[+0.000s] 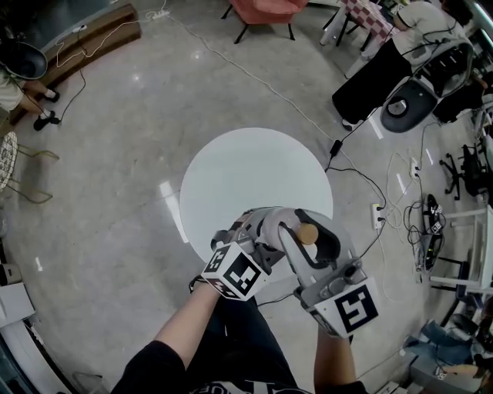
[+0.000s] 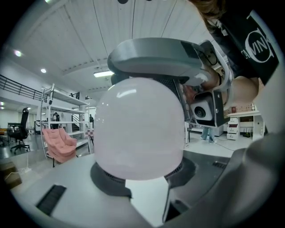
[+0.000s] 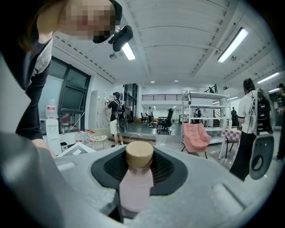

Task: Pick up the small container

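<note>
The small container [image 1: 271,224] is a pale pink bottle with a round wooden cap [image 1: 308,232]. It is held in the air over the near edge of the white round table [image 1: 250,173], lying between both grippers. My left gripper [image 1: 262,232] is shut on its wide rounded body [image 2: 139,129], which fills the left gripper view between the upper and lower jaw. My right gripper [image 1: 310,245] is shut on the bottle's narrower upper part [image 3: 133,189], and the cap [image 3: 139,154] stands out past the dark pad. The two grippers nearly touch.
Cables and a power strip [image 1: 377,213] run over the shiny floor right of the table. A pink chair [image 1: 266,9] stands at the far side. A seated person [image 1: 400,46] and an office chair [image 1: 471,171] are at the right.
</note>
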`<state>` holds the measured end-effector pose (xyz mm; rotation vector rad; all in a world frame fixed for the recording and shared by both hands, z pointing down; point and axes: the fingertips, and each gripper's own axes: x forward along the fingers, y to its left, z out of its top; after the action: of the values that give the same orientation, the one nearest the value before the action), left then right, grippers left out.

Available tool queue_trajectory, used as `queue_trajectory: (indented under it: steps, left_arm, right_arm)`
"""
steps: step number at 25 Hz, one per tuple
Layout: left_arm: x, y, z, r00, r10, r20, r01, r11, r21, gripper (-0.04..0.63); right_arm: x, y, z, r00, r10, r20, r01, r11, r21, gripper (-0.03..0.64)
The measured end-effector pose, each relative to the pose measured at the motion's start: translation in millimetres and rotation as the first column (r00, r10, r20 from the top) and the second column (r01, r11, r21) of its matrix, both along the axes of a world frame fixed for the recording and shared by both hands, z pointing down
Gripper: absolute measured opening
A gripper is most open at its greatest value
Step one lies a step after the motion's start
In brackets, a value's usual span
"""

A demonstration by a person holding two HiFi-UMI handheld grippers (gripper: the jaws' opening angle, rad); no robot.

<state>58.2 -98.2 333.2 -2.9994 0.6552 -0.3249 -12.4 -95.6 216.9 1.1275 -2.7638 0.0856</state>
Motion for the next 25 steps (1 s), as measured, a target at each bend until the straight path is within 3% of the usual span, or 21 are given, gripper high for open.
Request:
queue_trajectory:
  steps: [4, 9, 22, 25]
  left_arm:
    - [-4, 1, -11, 1.000, -0.011, -0.014, 0.011, 1.000, 0.014, 0.183]
    - [-6, 1, -26, 0.999, -0.023, -0.031, 0.024, 0.999, 0.032, 0.183]
    - [-3, -4, -67, 0.997, -0.043, -0.058, 0.047, 0.997, 0.061, 0.183]
    - [-3, -5, -77, 0.997, -0.045, -0.060, 0.048, 0.997, 0.059, 0.183]
  right_arm:
    - [0, 3, -2, 1.000, 0.003, -0.030, -0.004, 1.000, -0.020, 0.121]
    - [-7, 4, -25, 0.999, -0.038, 0.013, 0.037, 0.999, 0.015, 0.121]
    - [-1, -1, -64, 0.995, -0.084, 0.053, 0.084, 0.996, 0.003, 0.121]
    - [4, -1, -66, 0.997, -0.072, 0.020, 0.073, 0.997, -0.013, 0.121]
